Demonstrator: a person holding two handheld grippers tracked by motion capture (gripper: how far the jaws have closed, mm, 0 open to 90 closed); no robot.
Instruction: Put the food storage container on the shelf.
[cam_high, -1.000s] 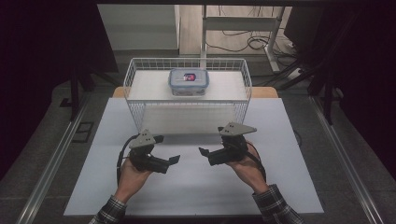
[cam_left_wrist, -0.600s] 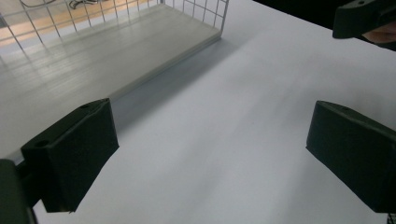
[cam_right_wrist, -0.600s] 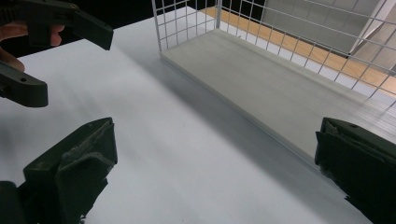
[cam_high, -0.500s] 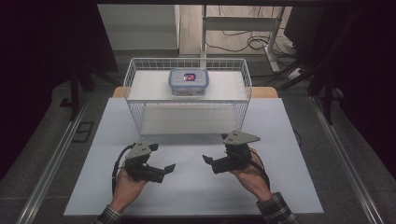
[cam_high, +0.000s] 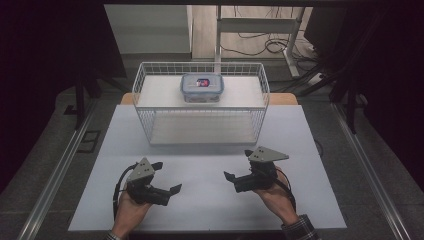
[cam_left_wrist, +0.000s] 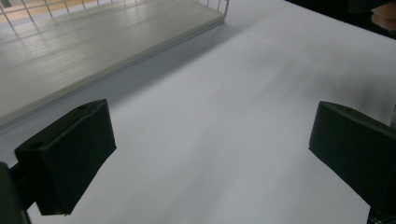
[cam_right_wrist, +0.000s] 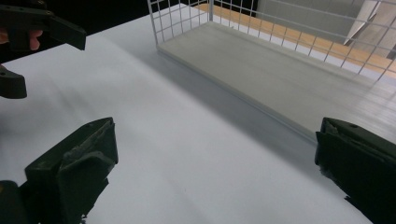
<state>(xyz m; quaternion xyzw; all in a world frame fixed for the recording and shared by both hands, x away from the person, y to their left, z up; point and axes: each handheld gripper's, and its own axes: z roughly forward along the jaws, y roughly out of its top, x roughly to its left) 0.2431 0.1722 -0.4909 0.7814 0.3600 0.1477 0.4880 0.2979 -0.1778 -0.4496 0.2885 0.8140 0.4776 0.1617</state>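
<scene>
The lidded container (cam_high: 202, 88), a clear box with a blue-grey lid, sits in the far half of the white wire basket (cam_high: 150, 112), which stands on the tabletop (cam_high: 300, 135). In the high view both grippers rest low over the near part of the white surface, well apart from the basket and from each other. The left hand-held gripper (cam_high: 167, 181) lies at the near left, its jaws pointing toward the middle; the right hand-held gripper (cam_high: 239, 167) mirrors it from the near right. Neither holds anything. I judge this to be a waiting or starting stance, with the reach for the container not yet begun.

In the left gripper view, the left hand-held gripper (cam_left_wrist: 212, 154) has its two black jaws spread wide, with bare tabletop between them and the basket's pale floor (cam_left_wrist: 93, 51) off to the upper left.

In the right gripper view, the right hand-held gripper (cam_right_wrist: 215, 168) is likewise wide open and empty, with the basket's near wire wall (cam_right_wrist: 177, 23) ahead and the other gripper at the upper left. The next move would call for lifting a gripper over the basket's rim and coming down on the container from above.
</scene>
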